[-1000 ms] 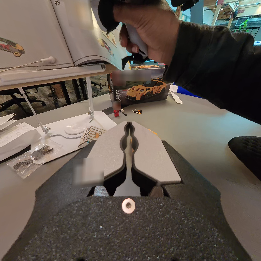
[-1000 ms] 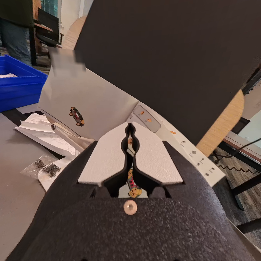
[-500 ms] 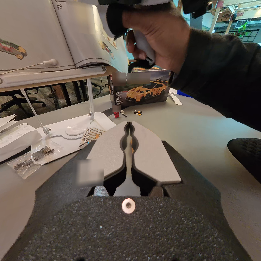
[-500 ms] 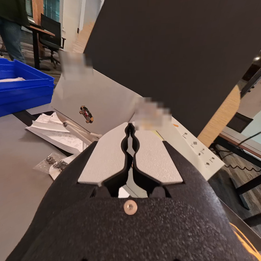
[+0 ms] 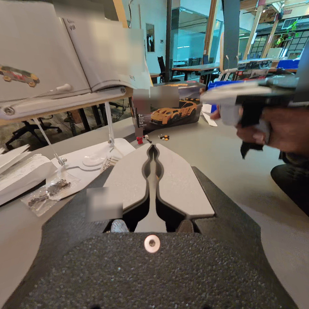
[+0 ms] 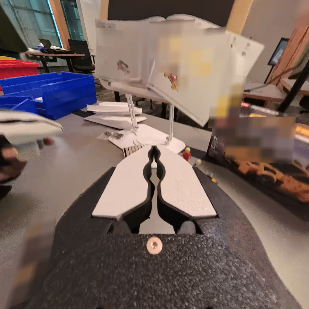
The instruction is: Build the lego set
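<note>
My left gripper point(image 5: 153, 147) is shut and sits low over the grey table point(image 5: 217, 167). A sliver of orange shows through the gap between its jaws. My right gripper point(image 6: 154, 148) is shut and empty, and it also shows blurred in the left wrist view point(image 5: 203, 98), held in a hand point(image 5: 284, 130). Ahead lie a red minifigure point(image 5: 139, 139) point(image 6: 187, 154) and a few small loose pieces point(image 5: 164, 137) point(image 6: 212, 178). The open instruction booklet point(image 5: 50, 50) point(image 6: 133, 58) rests on a white stand point(image 5: 93, 160). The left gripper shows at the left of the right wrist view point(image 6: 61, 128).
The set's box point(image 5: 172, 110) point(image 6: 267, 175) with an orange car stands behind the pieces. A bag of small dark parts point(image 5: 50, 190), a sticker sheet point(image 5: 108, 163) and white paper bags point(image 5: 20, 172) lie on the left. Blue bins point(image 6: 50, 93) stand farther off. A black pad point(image 5: 292, 180) is at the right. The left gripper's tips are roughly 15 cm from the right gripper's.
My right gripper has come down from the booklet page to low over the table, at the right of the left gripper. The left gripper has hardly moved.
</note>
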